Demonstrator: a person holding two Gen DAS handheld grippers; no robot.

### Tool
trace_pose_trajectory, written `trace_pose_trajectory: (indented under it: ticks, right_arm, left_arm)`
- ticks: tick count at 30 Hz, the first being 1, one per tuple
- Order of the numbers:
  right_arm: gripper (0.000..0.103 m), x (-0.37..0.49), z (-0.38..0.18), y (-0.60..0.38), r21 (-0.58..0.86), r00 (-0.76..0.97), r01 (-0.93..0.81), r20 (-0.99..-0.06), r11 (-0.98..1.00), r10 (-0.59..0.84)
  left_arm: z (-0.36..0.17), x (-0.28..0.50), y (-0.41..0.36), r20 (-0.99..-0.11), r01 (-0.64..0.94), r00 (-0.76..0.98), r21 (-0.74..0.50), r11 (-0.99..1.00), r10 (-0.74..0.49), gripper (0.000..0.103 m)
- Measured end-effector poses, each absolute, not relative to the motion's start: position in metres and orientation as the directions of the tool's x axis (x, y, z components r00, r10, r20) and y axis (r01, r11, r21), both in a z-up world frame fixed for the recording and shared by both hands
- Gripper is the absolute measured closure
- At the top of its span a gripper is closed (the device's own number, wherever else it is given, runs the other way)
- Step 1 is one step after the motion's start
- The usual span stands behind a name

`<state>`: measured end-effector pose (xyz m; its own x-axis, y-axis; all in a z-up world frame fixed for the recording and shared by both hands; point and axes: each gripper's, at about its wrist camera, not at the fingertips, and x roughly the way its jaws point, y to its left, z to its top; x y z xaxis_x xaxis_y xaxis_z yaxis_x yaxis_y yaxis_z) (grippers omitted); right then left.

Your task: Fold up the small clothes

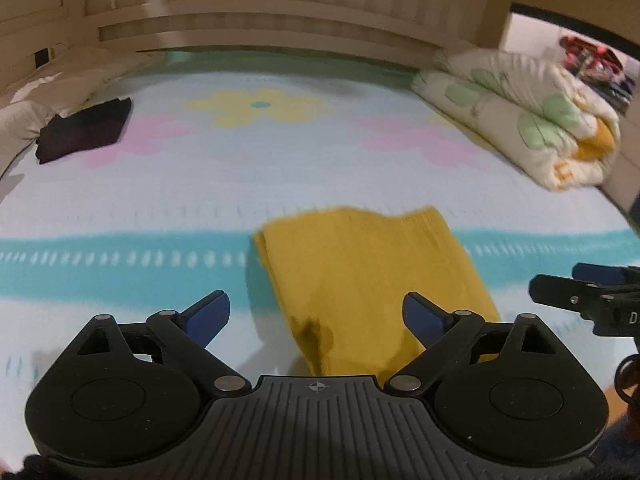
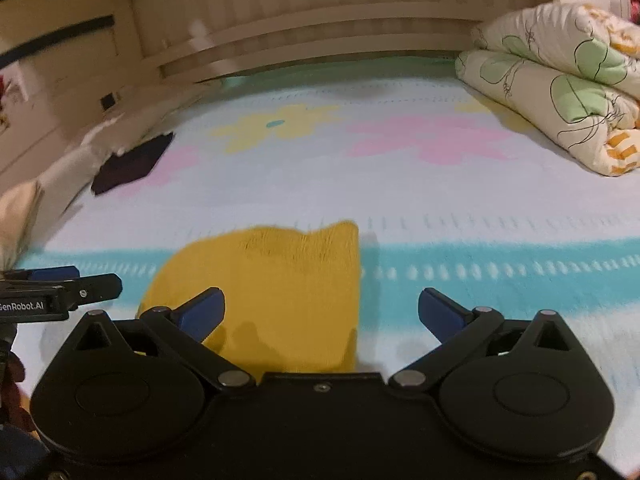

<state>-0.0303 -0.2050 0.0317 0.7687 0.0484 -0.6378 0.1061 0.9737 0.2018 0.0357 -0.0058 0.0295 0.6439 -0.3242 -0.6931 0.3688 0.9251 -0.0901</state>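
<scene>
A folded mustard-yellow garment (image 1: 372, 276) lies flat on the flowered bed cover (image 1: 240, 168), just beyond both grippers. My left gripper (image 1: 316, 314) hangs above its near left part, open, with nothing between the blue pads. In the right wrist view the yellow garment (image 2: 280, 288) sits ahead and to the left, and my right gripper (image 2: 322, 312) is open and empty over its right edge. Each gripper shows in the other's view: the right gripper (image 1: 592, 292) at the right edge, the left gripper (image 2: 68, 284) at the left edge.
A folded dark garment (image 1: 86, 128) lies at the far left of the bed; the same dark garment (image 2: 134, 162) shows in the right wrist view. A rolled floral quilt (image 1: 532, 120) fills the far right corner. A slatted wooden headboard (image 1: 280, 12) closes the far side.
</scene>
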Motion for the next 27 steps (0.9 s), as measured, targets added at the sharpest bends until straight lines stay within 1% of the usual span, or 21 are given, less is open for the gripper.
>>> trace_pose_trajectory:
  ticks: [3, 7, 11, 14, 17, 20, 23, 27]
  right_arm:
    - [0.000, -0.051, 0.028, -0.198, 0.203, 0.759, 0.097, -0.648, 0.974, 0.059]
    - [0.000, -0.073, 0.023, -0.185, 0.164, 0.756, 0.088, -0.653, 0.982, 0.042]
    - [0.000, -0.092, 0.025, -0.175, 0.139, 0.778, 0.091, -0.628, 0.986, 0.017]
    - [0.000, -0.106, 0.027, -0.170, 0.142, 0.798, 0.094, -0.603, 0.985, 0.011]
    - [0.000, -0.113, 0.029, -0.167, 0.129, 0.806, 0.137, -0.591, 0.982, -0.034]
    - [0.000, -0.115, 0.032, -0.165, 0.071, 0.799, 0.216, -0.586, 0.974, -0.135]
    - [0.000, -0.115, 0.034, -0.163, 0.028, 0.789, 0.268, -0.580, 0.963, -0.203]
    - [0.000, -0.116, 0.033, -0.164, 0.057, 0.796, 0.250, -0.581, 0.967, -0.172]
  left_arm:
    - [0.026, 0.022, -0.011, -0.701, 0.369, 0.642, -0.071, 0.927, -0.310, 0.011]
    - [0.022, -0.003, -0.014, -0.696, 0.344, 0.665, -0.040, 0.938, -0.273, 0.011]
    - [0.021, -0.022, -0.014, -0.682, 0.314, 0.689, -0.023, 0.949, -0.244, 0.011]
    - [0.022, -0.035, -0.016, -0.668, 0.295, 0.715, 0.020, 0.955, -0.206, 0.011]
    - [0.025, -0.045, -0.017, -0.644, 0.281, 0.746, 0.072, 0.957, -0.171, 0.011]
    - [0.029, -0.049, -0.018, -0.626, 0.289, 0.760, 0.085, 0.954, -0.174, 0.011]
    - [0.029, -0.049, -0.017, -0.638, 0.291, 0.748, 0.067, 0.954, -0.183, 0.011]
    - [0.024, -0.049, -0.019, -0.671, 0.276, 0.723, 0.062, 0.959, -0.164, 0.011]
